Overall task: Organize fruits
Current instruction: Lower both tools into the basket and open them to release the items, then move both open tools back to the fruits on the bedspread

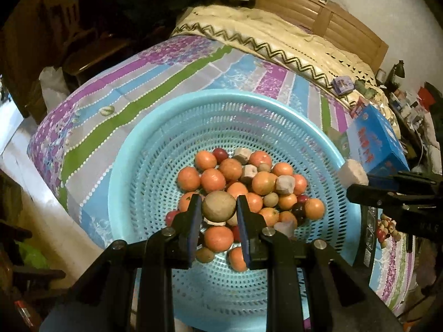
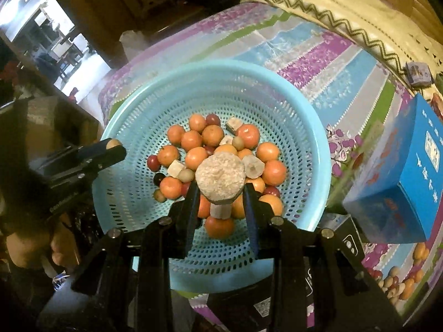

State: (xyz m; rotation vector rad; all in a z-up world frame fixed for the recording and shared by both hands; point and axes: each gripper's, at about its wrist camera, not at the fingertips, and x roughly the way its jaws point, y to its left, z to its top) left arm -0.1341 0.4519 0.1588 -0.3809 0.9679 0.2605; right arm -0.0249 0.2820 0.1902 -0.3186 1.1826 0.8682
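A light blue perforated basket (image 1: 133,149) (image 2: 313,127) sits on a striped bedsheet and holds several oranges (image 1: 188,178) (image 2: 274,172), small red fruits, small tan fruits and pale cut chunks. My left gripper (image 1: 218,207) is shut on a round tan fruit (image 1: 218,206) just above the pile; it shows at the left of the right wrist view (image 2: 112,145). My right gripper (image 2: 220,185) is shut on a pale rough cut chunk (image 2: 220,178) above the pile; it shows at the right of the left wrist view (image 1: 357,175), with the chunk (image 1: 353,173) over the basket rim.
A blue carton (image 1: 373,141) (image 2: 404,182) lies right of the basket. A cream quilt (image 1: 277,33) and a wooden headboard (image 1: 318,8) are behind. More small fruits (image 2: 401,279) lie on the sheet at the lower right. Dark furniture stands to the left.
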